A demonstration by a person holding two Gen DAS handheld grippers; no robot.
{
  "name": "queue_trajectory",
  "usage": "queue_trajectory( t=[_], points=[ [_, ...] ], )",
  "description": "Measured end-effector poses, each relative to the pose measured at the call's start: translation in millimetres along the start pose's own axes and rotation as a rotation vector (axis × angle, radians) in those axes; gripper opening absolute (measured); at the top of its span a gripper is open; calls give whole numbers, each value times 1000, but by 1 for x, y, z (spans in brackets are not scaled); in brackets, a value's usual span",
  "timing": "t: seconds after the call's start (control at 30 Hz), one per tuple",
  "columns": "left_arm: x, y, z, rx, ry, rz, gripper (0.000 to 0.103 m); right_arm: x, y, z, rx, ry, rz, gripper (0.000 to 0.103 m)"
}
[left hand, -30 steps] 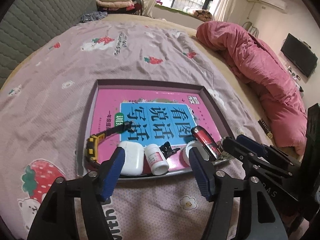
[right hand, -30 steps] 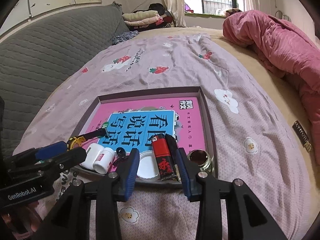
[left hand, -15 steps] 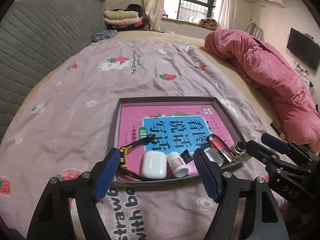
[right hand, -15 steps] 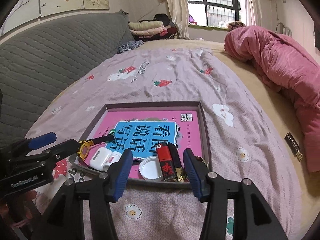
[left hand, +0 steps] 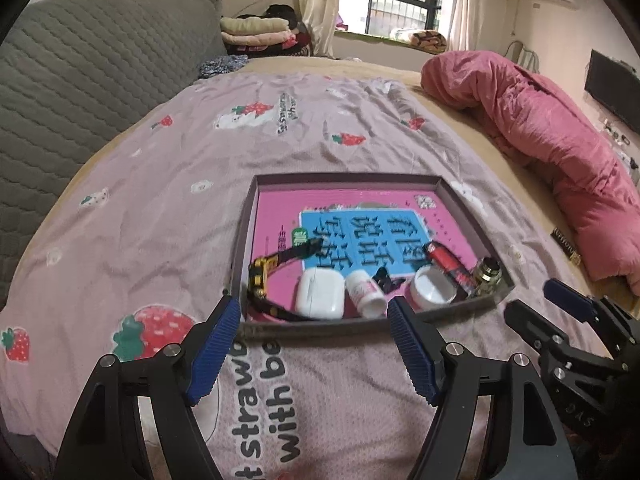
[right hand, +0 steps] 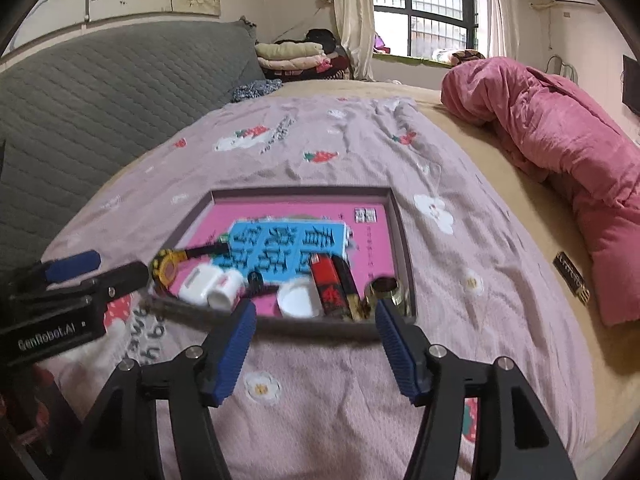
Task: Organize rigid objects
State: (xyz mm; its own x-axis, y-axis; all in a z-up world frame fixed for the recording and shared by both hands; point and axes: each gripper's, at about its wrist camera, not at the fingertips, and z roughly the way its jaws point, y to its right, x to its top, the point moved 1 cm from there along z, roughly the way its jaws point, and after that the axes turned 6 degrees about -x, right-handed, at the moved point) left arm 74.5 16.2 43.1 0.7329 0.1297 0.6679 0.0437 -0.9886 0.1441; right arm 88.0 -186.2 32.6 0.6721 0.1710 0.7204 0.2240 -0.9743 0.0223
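Two hand-held grippers hover empty at lower frame: left hand-held gripper (left hand: 314, 316) spread wide, right hand-held gripper (right hand: 316, 320) opening. Watch (left hand: 264, 276), case (left hand: 320, 294), bottle (left hand: 364, 292), lighter (right hand: 326, 288) lie in the tray (left hand: 460, 204), mid-frame.

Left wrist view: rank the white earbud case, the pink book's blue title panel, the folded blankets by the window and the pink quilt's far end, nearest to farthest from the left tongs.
1. White earbud case: at the tray's near edge, just beyond the left tongs.
2. Blue title panel: mid-tray.
3. Pink quilt's far end: far right.
4. Folded blankets: back, left of the window.
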Motion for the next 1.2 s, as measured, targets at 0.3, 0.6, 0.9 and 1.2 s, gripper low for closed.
queue_trajectory(
  t=[0.3, 0.6, 0.9, 1.2],
  points=[
    [-34, 6, -5, 13, 0, -28, 77, -32, -2, -9, -19, 27, 6, 62],
    [-67, 10, 5, -35, -86, -54, 77, -44, 1, -15, -35, 45, 18, 62],
    [-77, 10, 8, 6, -95, -38, 77, -57, 7, -5, -66, 7, 39, 62],
    [-87, 10, 26, -16, -151, -42, 77, -67, 1, 9, -41, -36, 35, 63]
  ],
)
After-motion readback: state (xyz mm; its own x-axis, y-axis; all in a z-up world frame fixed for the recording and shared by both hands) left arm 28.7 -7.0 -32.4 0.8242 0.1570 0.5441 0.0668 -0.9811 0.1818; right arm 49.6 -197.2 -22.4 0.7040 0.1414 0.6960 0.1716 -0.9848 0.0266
